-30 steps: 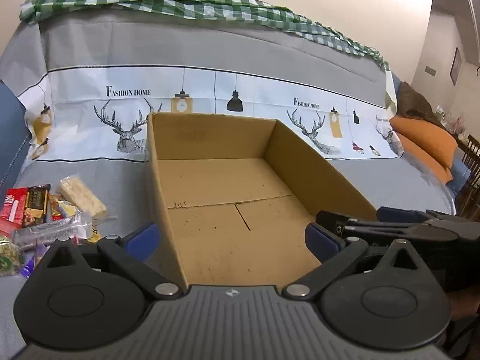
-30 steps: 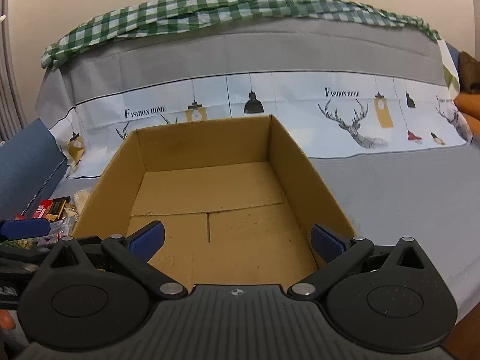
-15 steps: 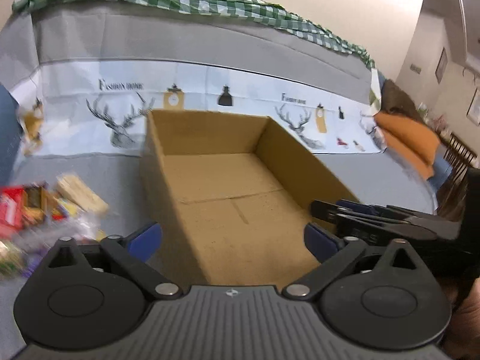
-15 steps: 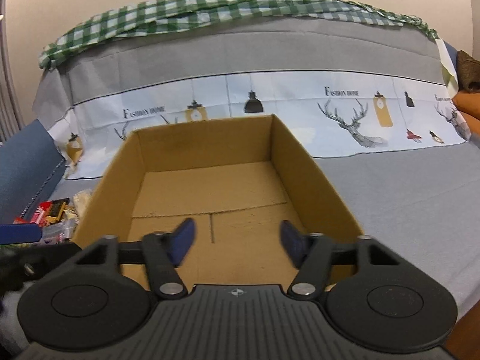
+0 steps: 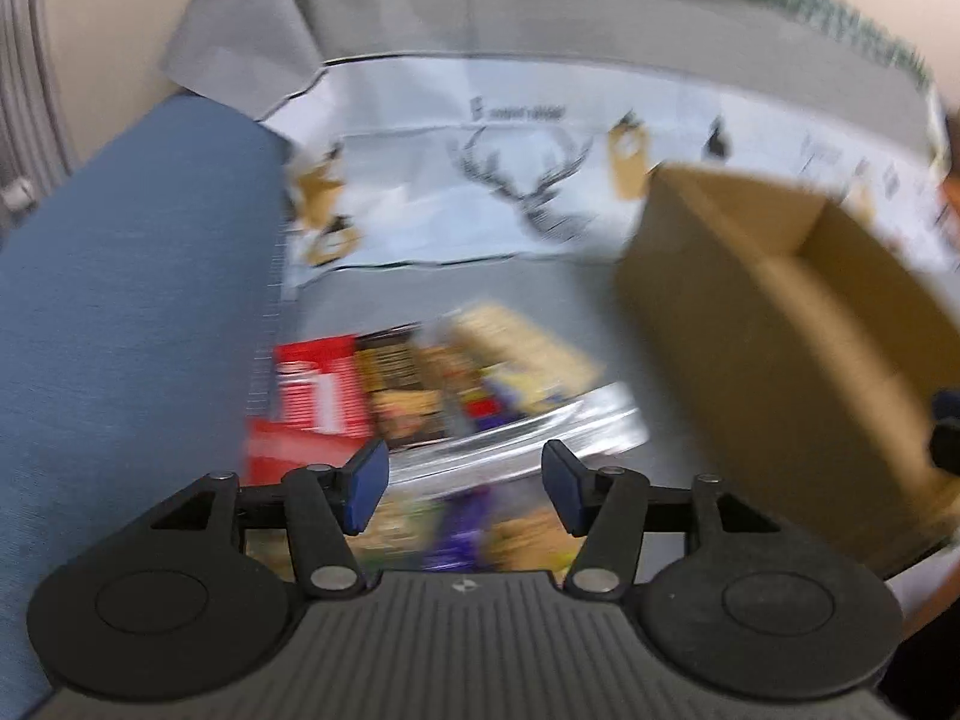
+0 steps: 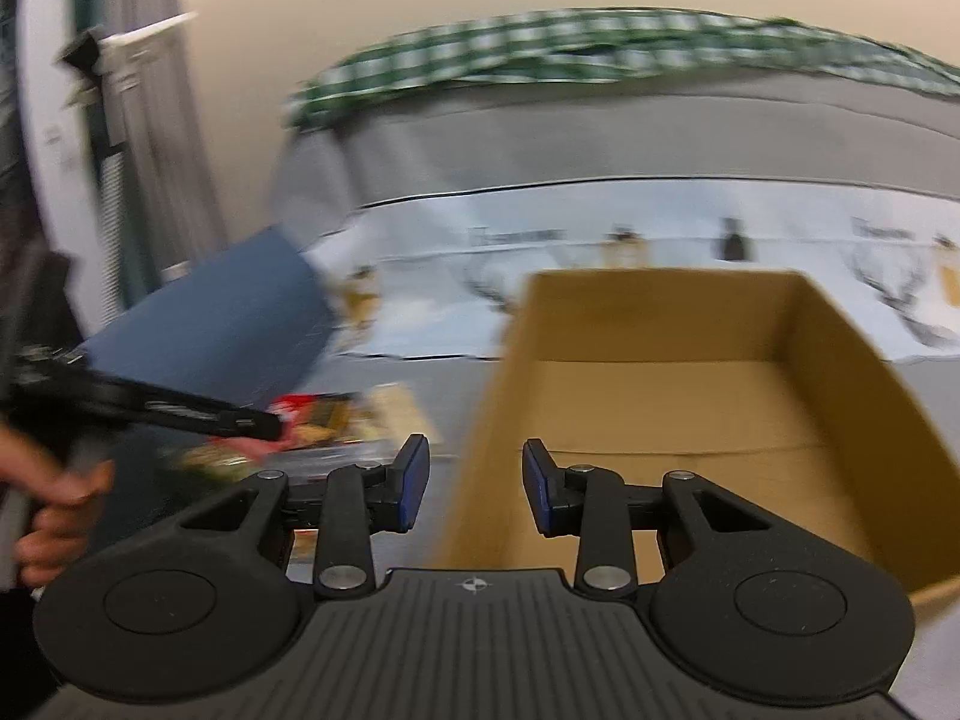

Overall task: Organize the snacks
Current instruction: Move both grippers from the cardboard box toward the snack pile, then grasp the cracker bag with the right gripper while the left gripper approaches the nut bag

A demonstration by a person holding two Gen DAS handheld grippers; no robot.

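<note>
Evidently the left gripper (image 5: 465, 486) hung part-open and empty over the blurred snacks (image 5: 444, 384), which lay left of the empty box (image 6: 690, 396). The right gripper (image 6: 475, 483) sat narrower, also empty, at the box's near left wall. Best to settle, pick one top packet, and close squarely across it

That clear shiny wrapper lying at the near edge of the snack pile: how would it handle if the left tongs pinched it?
The clear wrapper looks like thin glossy film, so probably light, floppy and a bit slippery. It is long and flat, so it would likely sag at both ends from the left tongs. Blur hides its contents.
</note>
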